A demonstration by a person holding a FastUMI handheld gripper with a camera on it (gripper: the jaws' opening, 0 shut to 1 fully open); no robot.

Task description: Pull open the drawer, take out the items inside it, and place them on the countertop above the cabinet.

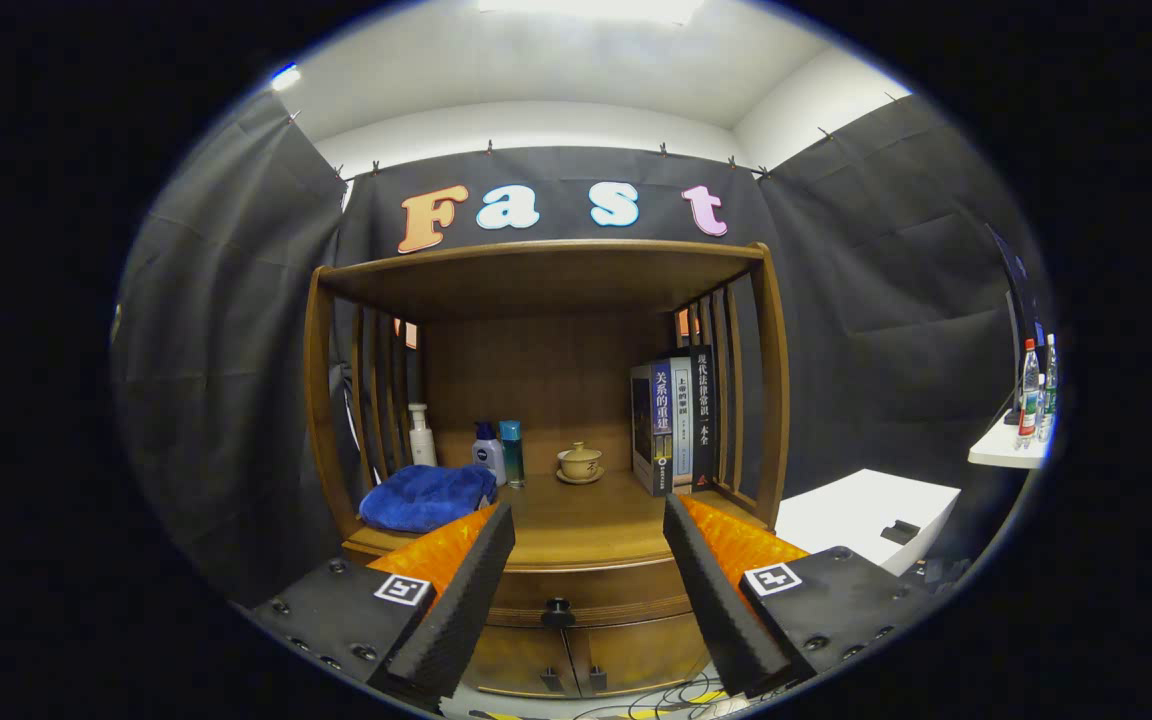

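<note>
Fingers: the gripper (588, 530) is spread wide with nothing between the fingers, which point at the cabinet front and touch none of it.
Cabinet: a wooden cabinet (771, 400) with slatted sides stands straight ahead, beyond the fingers, against the black cloth wall.
Countertop: the wooden countertop (586, 520) lies just past the fingertips, seen through the gap between them.
Drawer: the drawer (596, 592) sits under the countertop, between the two fingers, its front flush with the cabinet and so closed.
Lower doors: two small doors (581, 655) sit below the drawer, between the finger bases.
White box: a white box (861, 515) stands beyond the right finger, beside the cabinet.
Towel: a crumpled blue towel (426, 496) lies on the countertop just beyond the left fingertip.
Books: upright books (674, 420) stand at the countertop's right end, beyond the right fingertip.
Bottles: a white pump bottle (422, 435), a blue-capped bottle (488, 452) and a teal bottle (512, 452) stand behind the towel.
Teacup: a lidded teacup (580, 463) on a saucer stands mid-countertop, ahead of the gap.
Knob: a dark drawer knob (557, 610) lies centred between the fingers.
</note>
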